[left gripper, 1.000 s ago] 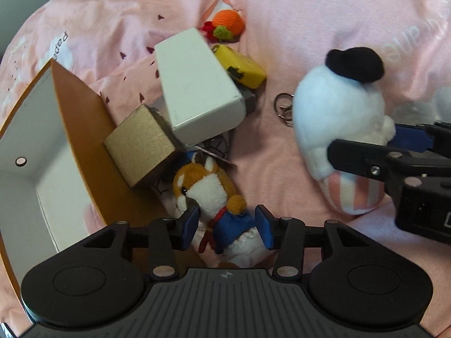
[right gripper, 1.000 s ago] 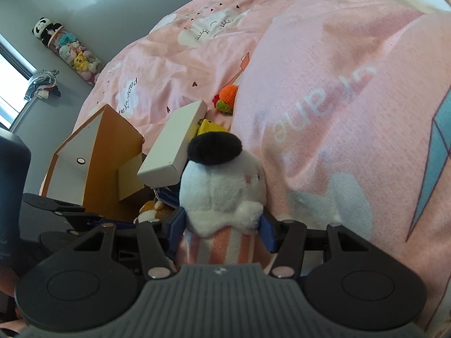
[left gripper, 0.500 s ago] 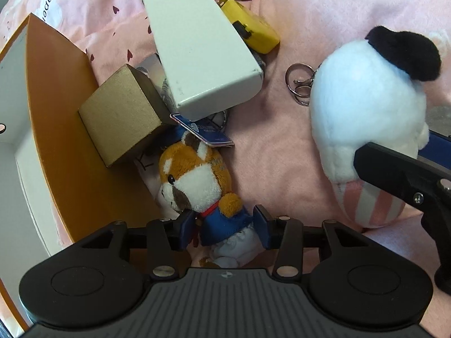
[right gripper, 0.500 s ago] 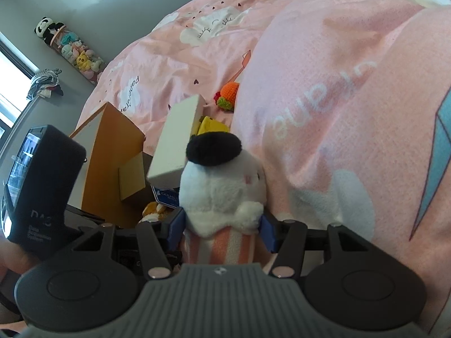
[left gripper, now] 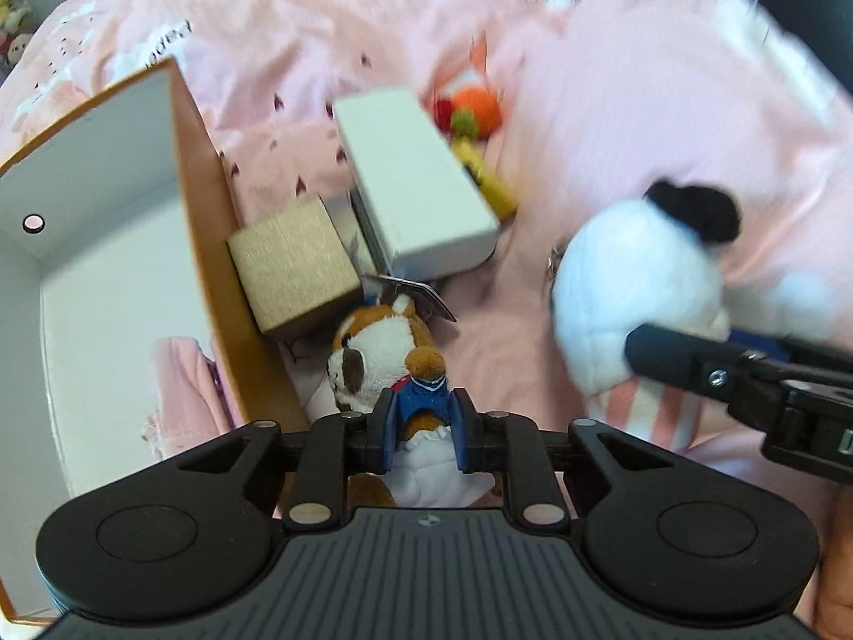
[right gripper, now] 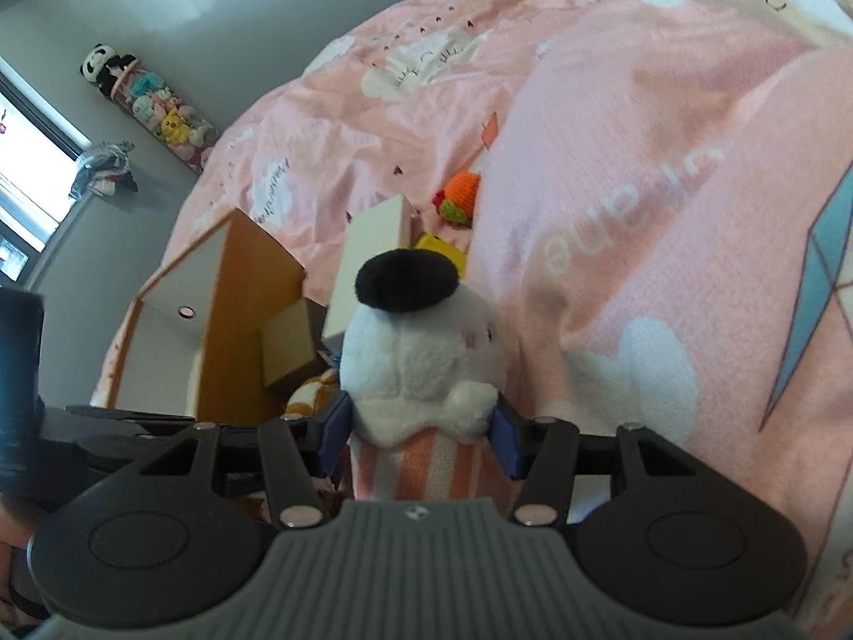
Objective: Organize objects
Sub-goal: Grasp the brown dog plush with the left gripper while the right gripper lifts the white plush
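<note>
Underneath, pink bedspread [right gripper: 613, 170]; grey wall [right gripper: 176, 5] behind.

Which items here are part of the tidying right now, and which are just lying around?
In hand:
left tool shut on dog plush
right tool shut on white plush
open box

Lying about:
white carton
gold box
orange toy
yellow item

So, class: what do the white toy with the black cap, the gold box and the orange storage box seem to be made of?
White toy: soft plush, fuzzy pile.
Gold box: probably card, with a brushed metallic sheen.
Orange storage box: likely stiff cardboard, matte with flat, thin walls and a white lining.
</note>
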The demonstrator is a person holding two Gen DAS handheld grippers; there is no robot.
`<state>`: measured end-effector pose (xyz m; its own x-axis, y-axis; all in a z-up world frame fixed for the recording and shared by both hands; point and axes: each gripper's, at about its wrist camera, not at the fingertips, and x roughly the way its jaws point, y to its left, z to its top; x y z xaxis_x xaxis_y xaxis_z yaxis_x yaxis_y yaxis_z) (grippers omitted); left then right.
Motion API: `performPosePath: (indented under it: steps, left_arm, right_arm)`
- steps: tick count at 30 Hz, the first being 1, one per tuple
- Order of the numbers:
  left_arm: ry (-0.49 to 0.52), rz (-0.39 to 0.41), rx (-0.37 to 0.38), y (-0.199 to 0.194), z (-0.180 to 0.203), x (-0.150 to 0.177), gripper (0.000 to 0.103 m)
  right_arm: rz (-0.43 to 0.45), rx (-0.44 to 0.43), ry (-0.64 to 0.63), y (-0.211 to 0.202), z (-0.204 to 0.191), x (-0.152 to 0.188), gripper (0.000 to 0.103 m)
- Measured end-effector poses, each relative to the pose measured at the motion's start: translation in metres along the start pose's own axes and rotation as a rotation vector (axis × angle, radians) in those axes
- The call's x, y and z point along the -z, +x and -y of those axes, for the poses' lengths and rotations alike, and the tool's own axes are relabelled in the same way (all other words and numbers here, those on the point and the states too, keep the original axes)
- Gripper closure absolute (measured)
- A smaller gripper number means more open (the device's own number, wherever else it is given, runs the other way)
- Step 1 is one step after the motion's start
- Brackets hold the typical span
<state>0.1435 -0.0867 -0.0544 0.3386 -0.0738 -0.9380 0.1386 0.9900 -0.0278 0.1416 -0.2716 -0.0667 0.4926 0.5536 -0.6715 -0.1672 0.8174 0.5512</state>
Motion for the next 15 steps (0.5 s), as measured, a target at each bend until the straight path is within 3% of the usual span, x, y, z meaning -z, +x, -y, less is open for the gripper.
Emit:
performPosePath:
  steps: [5, 8, 15]
  left_arm:
    - [-0.026, 0.136, 0.083, -0.034, -0.009, 0.01, 0.084]
    - [-0.035, 0.178, 0.128, -0.05, -0.019, 0.014, 0.094]
    - [-0.074, 0.279, 0.209, -0.089, -0.04, 0.025, 0.097]
  right_arm:
    - [0.025, -0.03, -0.01, -0.012, -0.015, -0.008, 0.047]
    - [0.031, -0.025, -0.019, -0.016, -0.023, -0.012, 0.047]
    - [0.005, -0.072, -0.046, -0.017, -0.05, -0.014, 0.047]
